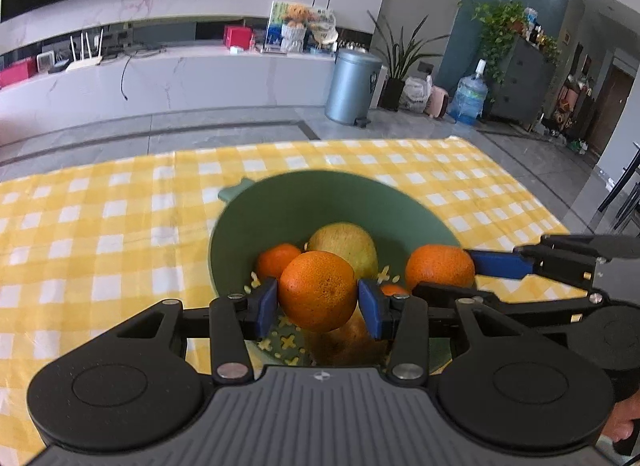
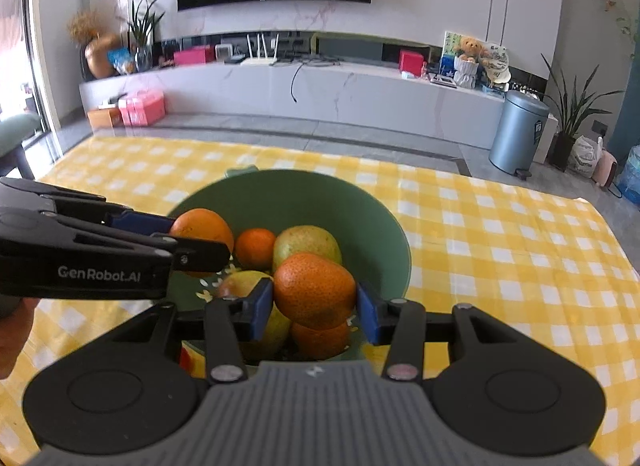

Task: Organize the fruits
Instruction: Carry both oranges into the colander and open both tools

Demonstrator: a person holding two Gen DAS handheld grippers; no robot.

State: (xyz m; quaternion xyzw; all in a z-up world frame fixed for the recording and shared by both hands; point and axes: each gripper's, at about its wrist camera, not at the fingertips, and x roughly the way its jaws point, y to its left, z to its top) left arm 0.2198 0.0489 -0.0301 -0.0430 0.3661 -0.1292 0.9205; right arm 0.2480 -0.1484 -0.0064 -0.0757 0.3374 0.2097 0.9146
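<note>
A green bowl (image 1: 288,193) (image 2: 304,193) stands on the yellow checked cloth. It holds a small orange (image 1: 276,260) (image 2: 255,248), a yellow-green fruit (image 1: 346,244) (image 2: 310,242) and more fruit lower down. My left gripper (image 1: 318,300) is shut on an orange (image 1: 318,286) just above the bowl's near side. My right gripper (image 2: 314,304) is shut on a second orange (image 2: 314,286), also over the bowl. Each gripper shows in the other's view: the right gripper (image 1: 444,276) with its orange (image 1: 438,264) comes in from the right, the left gripper (image 2: 196,238) with its orange (image 2: 204,225) from the left.
The checked tablecloth (image 1: 100,225) (image 2: 500,246) spreads around the bowl. Past the table's far edge lie a grey floor, a white TV bench and a metal bin (image 1: 352,85) (image 2: 518,131). A hand (image 1: 624,422) grips the right tool's handle.
</note>
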